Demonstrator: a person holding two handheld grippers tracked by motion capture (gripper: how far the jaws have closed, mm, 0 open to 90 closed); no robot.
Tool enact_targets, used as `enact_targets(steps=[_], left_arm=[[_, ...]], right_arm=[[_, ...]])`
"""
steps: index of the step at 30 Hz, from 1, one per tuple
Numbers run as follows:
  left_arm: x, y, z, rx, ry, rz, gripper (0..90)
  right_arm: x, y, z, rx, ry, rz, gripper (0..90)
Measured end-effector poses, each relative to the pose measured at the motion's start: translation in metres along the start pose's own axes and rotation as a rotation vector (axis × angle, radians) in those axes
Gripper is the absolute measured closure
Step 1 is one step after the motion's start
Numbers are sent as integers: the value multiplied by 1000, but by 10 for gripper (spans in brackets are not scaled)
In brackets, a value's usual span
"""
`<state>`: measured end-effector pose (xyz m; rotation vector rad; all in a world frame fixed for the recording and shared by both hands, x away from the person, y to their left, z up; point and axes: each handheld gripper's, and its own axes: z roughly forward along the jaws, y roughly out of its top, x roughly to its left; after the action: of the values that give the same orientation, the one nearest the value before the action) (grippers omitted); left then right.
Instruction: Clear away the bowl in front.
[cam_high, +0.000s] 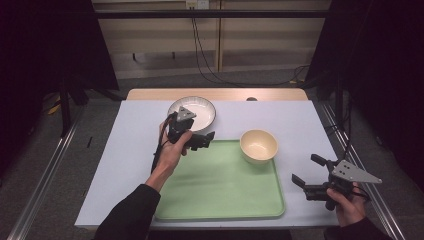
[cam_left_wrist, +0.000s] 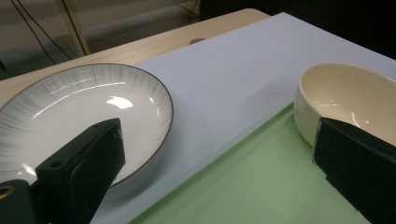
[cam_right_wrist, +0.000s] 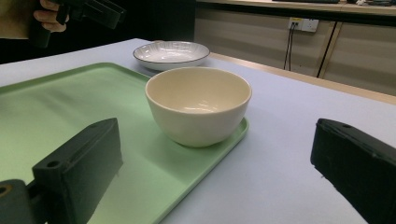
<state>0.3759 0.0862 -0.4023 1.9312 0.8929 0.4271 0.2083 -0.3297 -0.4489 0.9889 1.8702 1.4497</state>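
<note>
Left tool (cam_high: 202, 141): I hold it above the tray's far left corner, jaws spread wide with nothing between them; in the left gripper view the plate sits behind one jaw and the bowl behind the other.
Right tool (cam_high: 306, 176): I keep it low over the table's near right corner, jaws wide apart and empty, aimed at the bowl.
Plate (cam_high: 192, 112): white with a dark rim, flat on the table near the far edge, just beyond the tray and off it.
Bowl (cam_high: 258, 145): cream, upright and empty, standing in the tray's far right corner, close to the rim.
Tray (cam_high: 220, 185): green, along the table's near edge, bare apart from the bowl.
Step, as I judge it: the left tool looks set to take the plate, which lies nearest to it.
Risk, plate: it lies flat and shallow, so a jaw has to slip under its rim; if I come in too high I expect the jaws to skate off the glaze and push the plate toward the far edge.
Risk, tray rim: lifting too low could catch the plate on the raised rim and tip it.
Risk, bowl: a wide swing of the left tool could knock it over the rim.
</note>
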Motion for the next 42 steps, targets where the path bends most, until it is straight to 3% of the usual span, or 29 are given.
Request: enact_targets(steps=[5,6,9,11,13,14,16,19,20,22,23,27,30,33,35,42], left_arm=[[3,-8,-9,5,33,11,23],[5,-11,-12,-6,42,-22,24],[7,-13,-18,-16,47,-32,21],[9,-15,-26,-39,57,-52,26],[11,-16,-34,-61,54,-46,18],[12,-18,-43,-85,74,-59,25],[12,-23,-49,-89,69,-40,14],[13,-29,-55,-93,65,-49,19],[12,-35,-62,-109,86,-44,22],[13,-41,-69,-120,88,-41,20],[14,-44,-72,-127,79,-59,15],[15,-52,-80,-124,89,-56,21],[14,-62,-92,-115,117,-22,16],[15,-68,-99,-125,116,-38,15],[16,-82,-107,-118,136,-25,19],[19,-104,-126,-116,167,-88,20]], right_arm=[[0,0,0,-1,1,1,17],[0,0,0,-1,0,0,19],[0,0,0,-2,0,-2,19],[0,0,0,-1,-1,-3,19],[-1,0,0,-2,0,-2,19],[-1,0,0,-2,0,-2,19],[-1,0,0,-3,0,1,20],[-1,0,0,-2,-2,2,20],[-1,0,0,-3,-2,0,20],[-1,0,0,-2,-1,-1,20],[-1,0,0,2,-4,3,21],[-1,0,1,6,-6,-1,22],[-1,0,1,7,-1,4,23],[0,-1,2,13,-4,-1,24],[-1,0,2,10,-2,-4,24],[-1,0,2,7,-2,0,23]])
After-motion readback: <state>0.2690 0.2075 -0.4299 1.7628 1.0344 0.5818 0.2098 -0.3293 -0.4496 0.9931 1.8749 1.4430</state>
